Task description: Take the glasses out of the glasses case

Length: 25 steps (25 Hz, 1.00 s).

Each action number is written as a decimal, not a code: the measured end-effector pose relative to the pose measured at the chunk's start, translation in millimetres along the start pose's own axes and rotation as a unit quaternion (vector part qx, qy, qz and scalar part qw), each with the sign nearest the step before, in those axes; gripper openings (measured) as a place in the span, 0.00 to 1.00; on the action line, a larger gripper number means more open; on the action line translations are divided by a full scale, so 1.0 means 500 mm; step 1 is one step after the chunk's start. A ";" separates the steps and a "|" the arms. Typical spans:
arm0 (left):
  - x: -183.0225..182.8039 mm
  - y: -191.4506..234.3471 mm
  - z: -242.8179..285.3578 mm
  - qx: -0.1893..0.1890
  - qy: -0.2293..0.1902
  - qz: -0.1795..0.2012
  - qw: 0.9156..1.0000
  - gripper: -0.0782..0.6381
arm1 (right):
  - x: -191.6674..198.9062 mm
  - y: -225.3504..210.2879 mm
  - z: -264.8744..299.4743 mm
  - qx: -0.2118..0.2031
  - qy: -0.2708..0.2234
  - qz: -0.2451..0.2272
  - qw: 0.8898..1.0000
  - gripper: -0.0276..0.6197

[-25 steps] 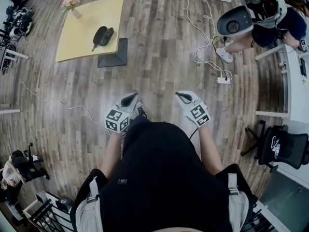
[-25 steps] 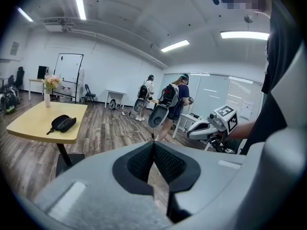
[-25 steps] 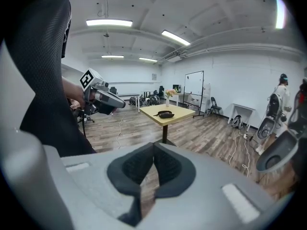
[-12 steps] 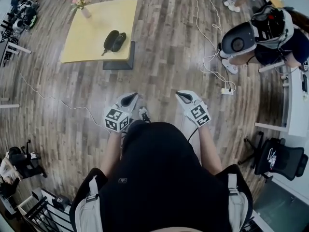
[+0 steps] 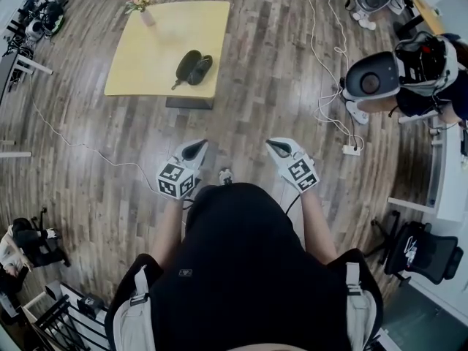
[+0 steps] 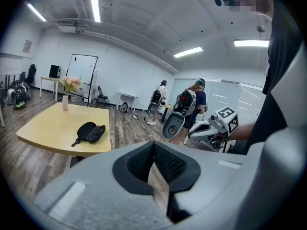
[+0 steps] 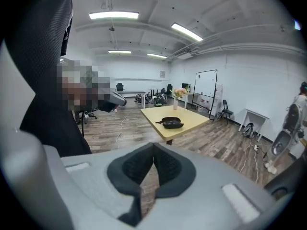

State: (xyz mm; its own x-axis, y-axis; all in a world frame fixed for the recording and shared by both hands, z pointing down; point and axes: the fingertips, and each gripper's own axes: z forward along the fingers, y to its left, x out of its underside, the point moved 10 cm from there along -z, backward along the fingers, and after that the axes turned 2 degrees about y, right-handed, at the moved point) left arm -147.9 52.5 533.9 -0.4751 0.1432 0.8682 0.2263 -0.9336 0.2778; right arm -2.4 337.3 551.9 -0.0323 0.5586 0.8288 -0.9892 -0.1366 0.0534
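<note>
The glasses case lies on the yellow table, toward its near right corner and well apart from you. It is dark and seems to lie open in two halves, but from here you cannot tell whether the glasses show inside.

By the look of it you are in the approach step, with nothing touched yet. Your left gripper and right gripper hang side by side in front of your body, over the wooden floor. The left one's fingers are clenched tip to tip with nothing between them, and so are the right one's fingers.

The next move calls for you to walk up to the table, part the fingers, steady the case with one gripper and go for the glasses with the other.

A vase of flowers stands at the table's far corner, apart from the case. White cables trail over the floor to your right, beside another person's white gear. None of it seems to lie across your straight line to the table.
</note>
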 end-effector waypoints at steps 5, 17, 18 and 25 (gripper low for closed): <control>-0.002 0.069 -0.024 -0.007 -0.009 -0.008 1.000 0.12 | -0.036 0.005 0.066 -0.005 -0.001 -0.007 1.000 0.05; 0.015 0.134 -0.085 -0.039 -0.039 -0.036 0.998 0.12 | -0.090 0.032 0.152 -0.038 0.008 -0.039 0.999 0.05; 0.017 0.135 -0.090 -0.042 -0.041 -0.038 0.998 0.12 | -0.091 0.035 0.155 -0.041 0.009 -0.040 0.998 0.05; 0.045 0.139 -0.123 -0.067 -0.048 -0.049 0.995 0.12 | -0.096 0.044 0.186 -0.064 0.014 -0.052 0.996 0.05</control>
State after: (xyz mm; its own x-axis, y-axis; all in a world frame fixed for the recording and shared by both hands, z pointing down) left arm -195.0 -29.4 547.4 -0.4044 0.2602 0.8768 0.0644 -0.9482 0.3111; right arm -9.4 231.2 565.1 0.0698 0.5869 0.8067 -0.9974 0.0277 0.0662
